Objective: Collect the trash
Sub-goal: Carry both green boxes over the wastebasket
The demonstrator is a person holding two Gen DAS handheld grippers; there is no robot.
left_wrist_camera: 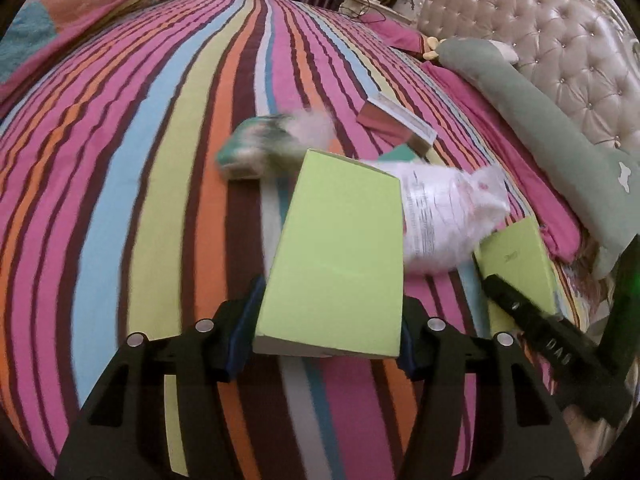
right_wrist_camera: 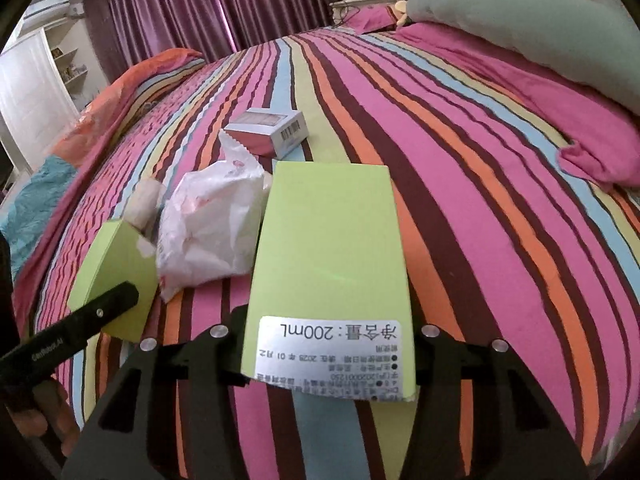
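Meanwhile, on a bed [left_wrist_camera: 140,168] spread with a multicoloured striped cover, both handheld grippers carry matching cargo. Left gripper [left_wrist_camera: 326,344]: its black fingers [left_wrist_camera: 240,332] pinch the near end of a lime-green rectangular carton [left_wrist_camera: 336,256], raised above the bedding. Right gripper [right_wrist_camera: 330,354]: its fingers [right_wrist_camera: 224,344] clamp a second lime-green carton with a silver label [right_wrist_camera: 332,264] — the label reads 200mL, upside down.

Between the two cartons lies a crumpled white plastic wrapper with faint pink print [right_wrist_camera: 212,228], resting on the cover and just beside the labelled carton. Beyond it sits a small pink-and-white cardboard box with a barcode [right_wrist_camera: 276,132], near the wrapper's far tip. A teal-and-white crumpled packet [left_wrist_camera: 256,148], blurred in the left wrist view, lies near the far end of the left-hand carton.

Along the far side of the bed, a long grey-green bolster pillow [left_wrist_camera: 540,120] lies against a cream tufted headboard [left_wrist_camera: 560,40], with magenta pillows [right_wrist_camera: 580,120] beneath it. Purple curtains [right_wrist_camera: 180,4] hang beyond the foot of the striped cover — a white cabinet [right_wrist_camera: 28,92] stands beside them.
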